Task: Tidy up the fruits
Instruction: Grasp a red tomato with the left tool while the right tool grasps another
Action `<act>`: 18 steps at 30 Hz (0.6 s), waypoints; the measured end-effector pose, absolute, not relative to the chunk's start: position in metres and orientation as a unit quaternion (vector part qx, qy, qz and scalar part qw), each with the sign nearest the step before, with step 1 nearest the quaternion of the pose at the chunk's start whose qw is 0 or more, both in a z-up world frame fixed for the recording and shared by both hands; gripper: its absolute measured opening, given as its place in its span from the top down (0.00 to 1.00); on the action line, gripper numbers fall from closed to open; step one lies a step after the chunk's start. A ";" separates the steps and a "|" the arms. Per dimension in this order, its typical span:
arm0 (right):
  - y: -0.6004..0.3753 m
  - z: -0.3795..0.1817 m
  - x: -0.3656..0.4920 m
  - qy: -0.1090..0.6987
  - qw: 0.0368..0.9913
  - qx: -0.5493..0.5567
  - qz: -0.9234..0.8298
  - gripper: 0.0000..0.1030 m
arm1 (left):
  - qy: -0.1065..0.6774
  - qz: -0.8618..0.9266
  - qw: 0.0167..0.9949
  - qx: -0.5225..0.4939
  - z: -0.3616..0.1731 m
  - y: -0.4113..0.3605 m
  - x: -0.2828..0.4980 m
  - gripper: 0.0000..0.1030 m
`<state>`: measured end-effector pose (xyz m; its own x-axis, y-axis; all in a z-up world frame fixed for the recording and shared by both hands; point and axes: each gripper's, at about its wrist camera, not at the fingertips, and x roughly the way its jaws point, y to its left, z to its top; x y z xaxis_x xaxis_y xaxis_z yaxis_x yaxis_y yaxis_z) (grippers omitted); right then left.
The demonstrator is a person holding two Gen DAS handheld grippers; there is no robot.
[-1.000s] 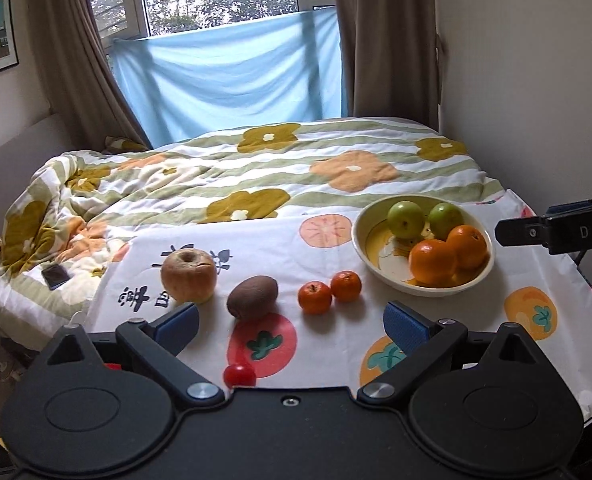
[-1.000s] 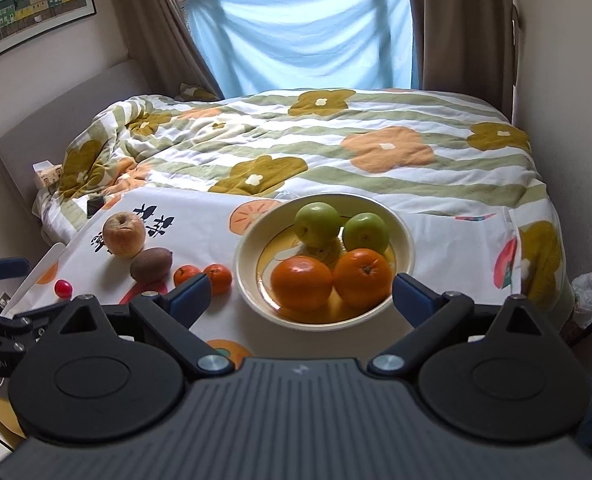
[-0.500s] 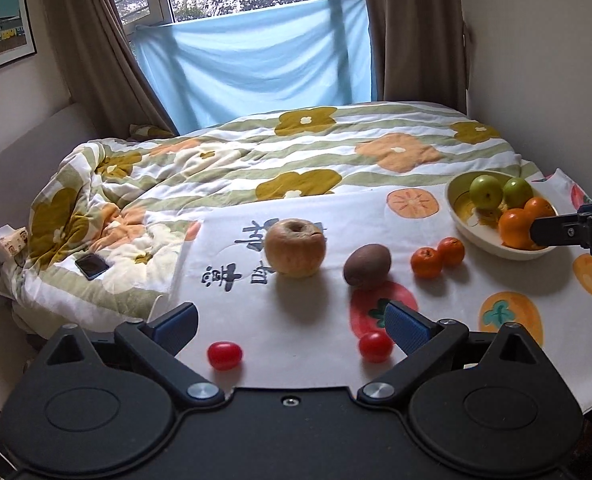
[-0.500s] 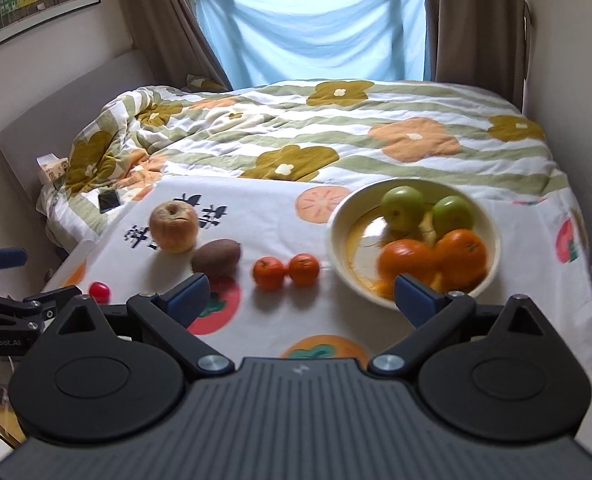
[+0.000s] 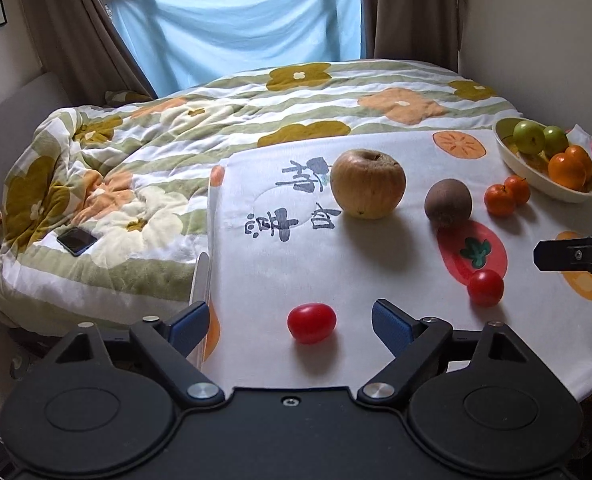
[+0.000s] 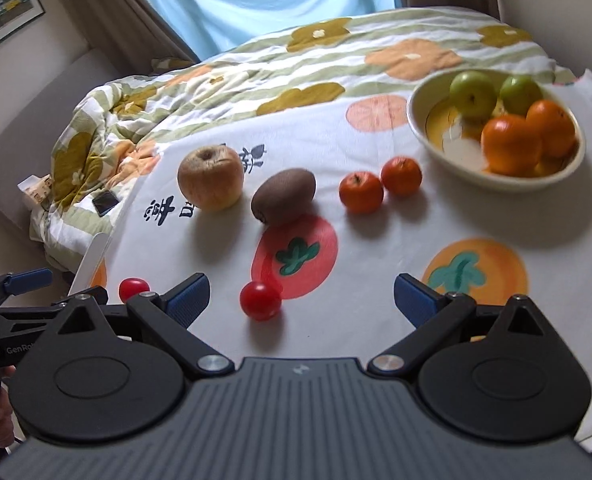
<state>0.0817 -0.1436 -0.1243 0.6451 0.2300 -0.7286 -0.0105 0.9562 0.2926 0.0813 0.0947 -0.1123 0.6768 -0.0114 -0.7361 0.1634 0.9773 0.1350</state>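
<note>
Printed tablecloth (image 5: pixel 280 264) bears a cherry tomato (image 5: pixel 311 322) between the left gripper (image 5: pixel 290 326)'s open, just-narrowing jaws (smooth, squashy: pinch its middle lightly).

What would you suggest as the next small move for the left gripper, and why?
Probably ease the left gripper forward and down until its fingers straddle the near tomato, then close. That tomato lies loose on the cloth, right in front of the open jaws, which have just been closing with nothing between them. The bowl sits far off.
</note>
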 end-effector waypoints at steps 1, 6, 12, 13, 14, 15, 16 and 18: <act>-0.140 -0.128 0.081 0.417 0.897 0.132 0.062 0.00 | 0.403 -0.054 0.909 0.094 -0.117 0.097 0.085 0.16; -0.123 -0.140 0.081 0.413 0.902 0.119 0.043 0.00 | 0.419 -0.071 0.900 0.091 -0.137 0.101 0.097 0.27; -0.107 -0.152 0.079 0.408 0.908 0.094 0.030 0.00 | 0.429 -0.085 0.896 0.079 -0.152 0.102 0.106 0.34; -0.105 -0.153 0.080 0.408 0.908 0.091 0.031 0.00 | 0.430 -0.085 0.895 0.077 -0.154 0.102 0.107 0.36; -0.104 -0.154 0.080 0.408 0.908 0.089 0.031 0.00 | 0.431 -0.085 0.895 0.075 -0.155 0.103 0.108 0.38; -0.103 -0.155 0.080 0.406 0.909 0.086 0.030 0.00 | 0.432 -0.086 0.895 0.073 -0.156 0.103 0.108 0.39; -0.102 -0.155 0.080 0.405 0.910 0.084 0.029 0.00 | 0.432 -0.087 0.895 0.071 -0.157 0.104 0.109 0.41; -0.100 -0.155 0.080 0.404 0.911 0.080 0.031 0.00 | 0.433 -0.090 0.894 0.068 -0.158 0.104 0.110 0.47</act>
